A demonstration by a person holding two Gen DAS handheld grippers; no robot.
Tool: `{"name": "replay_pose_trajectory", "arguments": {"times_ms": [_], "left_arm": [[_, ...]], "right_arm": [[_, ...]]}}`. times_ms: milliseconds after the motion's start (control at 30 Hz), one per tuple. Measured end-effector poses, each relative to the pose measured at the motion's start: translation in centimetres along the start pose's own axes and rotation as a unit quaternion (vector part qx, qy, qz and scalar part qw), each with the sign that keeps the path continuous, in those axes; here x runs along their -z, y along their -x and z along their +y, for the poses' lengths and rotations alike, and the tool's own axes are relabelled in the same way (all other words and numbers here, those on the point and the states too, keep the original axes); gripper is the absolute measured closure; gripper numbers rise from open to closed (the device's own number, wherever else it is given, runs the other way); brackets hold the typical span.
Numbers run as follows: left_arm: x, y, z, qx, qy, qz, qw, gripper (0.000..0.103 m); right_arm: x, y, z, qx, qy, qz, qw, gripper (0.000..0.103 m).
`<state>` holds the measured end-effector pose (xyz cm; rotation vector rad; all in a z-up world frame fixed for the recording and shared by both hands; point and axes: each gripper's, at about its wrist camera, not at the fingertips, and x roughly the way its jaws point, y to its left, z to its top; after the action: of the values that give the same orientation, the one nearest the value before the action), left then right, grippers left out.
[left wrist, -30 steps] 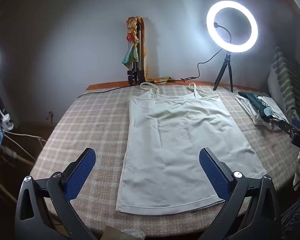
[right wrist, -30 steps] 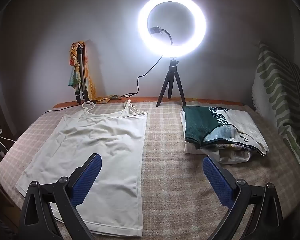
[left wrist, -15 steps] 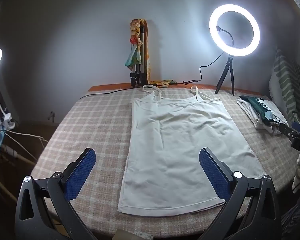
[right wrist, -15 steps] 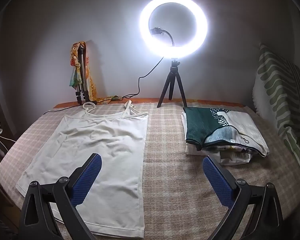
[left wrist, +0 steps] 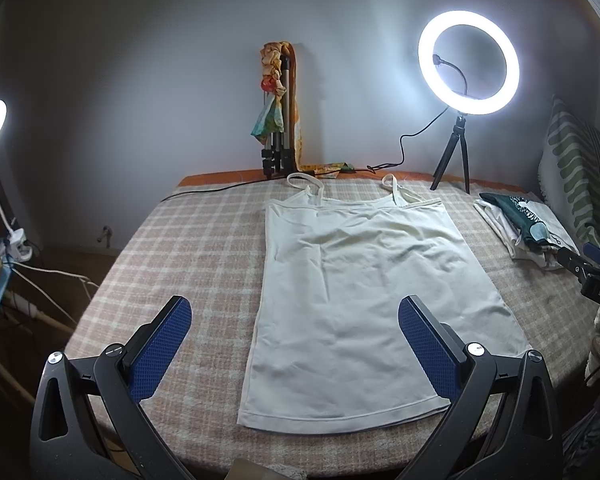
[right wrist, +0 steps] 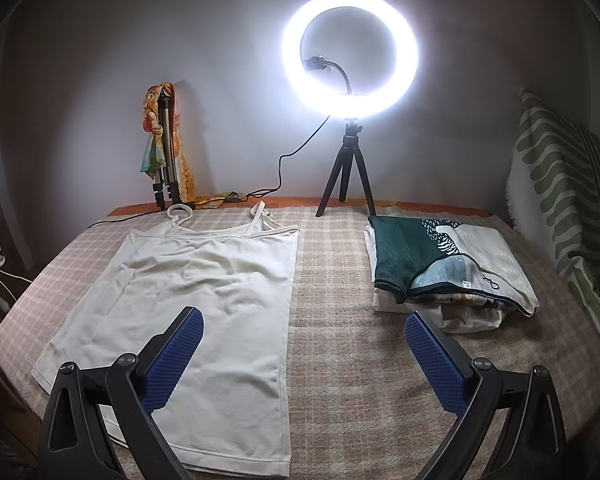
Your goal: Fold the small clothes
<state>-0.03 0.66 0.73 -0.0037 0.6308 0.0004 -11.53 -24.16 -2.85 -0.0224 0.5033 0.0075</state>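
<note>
Left wrist view, our left gripper (left wrist: 294, 334) jaws apart, empty, above the hem of the white camisole (left wrist: 364, 288) lying flat on the checked tabletop (left wrist: 188, 264), right wrist view, our right gripper (right wrist: 304, 354) jaws apart, empty, camisole (right wrist: 204, 304) left, folded clothes stack (right wrist: 448, 268) right, ring light (right wrist: 350, 52) behind.

The surface (left wrist: 204, 248) is covered with a beige-and-white checked cloth. A white camisole (left wrist: 372, 292) lies flat and spread out on it, straps toward the wall, with a stack of folded clothes (right wrist: 444, 268) well apart to its right. A ring light tripod (right wrist: 346, 180) and a folded tripod (right wrist: 166, 176) stand at the far edge.
</note>
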Motion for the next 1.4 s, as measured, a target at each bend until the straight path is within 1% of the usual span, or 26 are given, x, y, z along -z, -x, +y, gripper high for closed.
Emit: {"name": "replay_pose_trajectory", "arguments": {"times_ms": [1400], "left_arm": [[0.07, 0.16, 0.0, 0.0, 0.001, -0.001, 1.0, 0.0]], "right_arm": [[-0.21, 0.08, 0.21, 0.0, 0.001, -0.002, 1.0, 0.001]]}}
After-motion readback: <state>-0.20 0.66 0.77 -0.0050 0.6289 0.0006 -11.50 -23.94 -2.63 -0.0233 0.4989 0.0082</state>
